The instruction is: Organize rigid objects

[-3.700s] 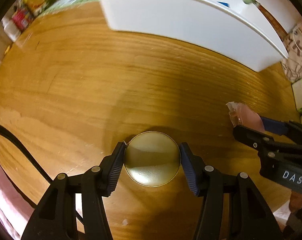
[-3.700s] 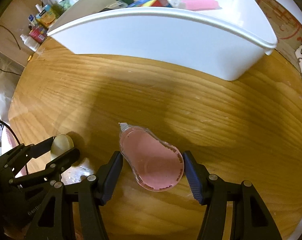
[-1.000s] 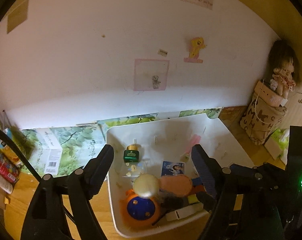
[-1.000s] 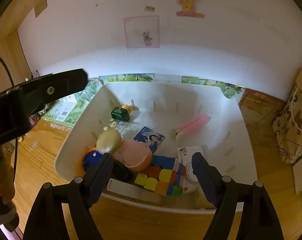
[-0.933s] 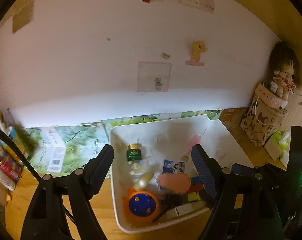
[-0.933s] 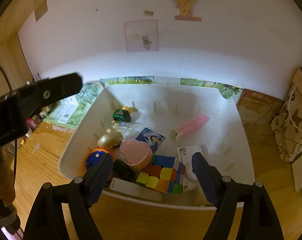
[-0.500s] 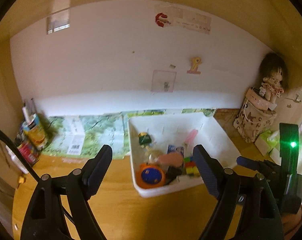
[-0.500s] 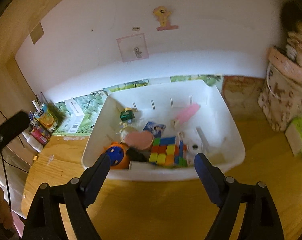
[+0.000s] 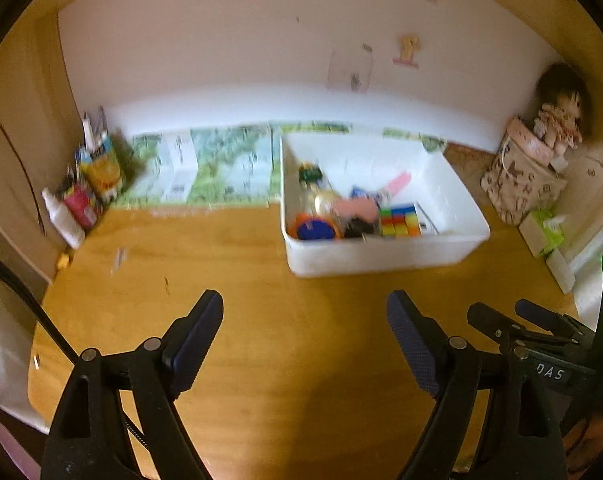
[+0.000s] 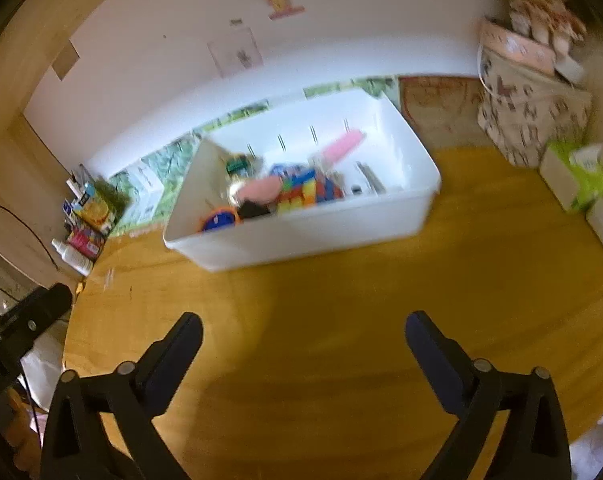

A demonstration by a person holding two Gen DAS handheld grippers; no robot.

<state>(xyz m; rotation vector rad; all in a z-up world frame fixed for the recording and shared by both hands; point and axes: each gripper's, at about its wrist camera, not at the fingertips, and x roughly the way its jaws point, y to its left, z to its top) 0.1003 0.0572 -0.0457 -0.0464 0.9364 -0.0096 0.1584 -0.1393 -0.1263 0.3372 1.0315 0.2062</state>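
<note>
Now, what stands in view:
Left gripper (image 9: 304, 312): low in the frame over bare wood, jaws spread wide with nothing between them; they have only just been opening a little further.
Right gripper (image 10: 303, 330): also low in its frame, jaws wide and empty, having just opened further; in the left view it shows at the lower right edge.
White bin (image 9: 385, 258): stands on the wooden table (image 9: 285, 344) in the upper middle of both views, well apart from both grippers.
Bin contents: crowded at the bin's left and middle, a colourful cube (image 9: 399, 220), a pink oval piece (image 9: 355, 208), a gold round tin (image 9: 323, 202), a blue and orange disc (image 9: 315, 230), a pink tube (image 10: 339, 146) farther back; blur hides finer detail.
Upper right: a patterned bag (image 10: 529, 120) by the wall.
Left edge: small bottles and packets (image 9: 81, 196).
</note>
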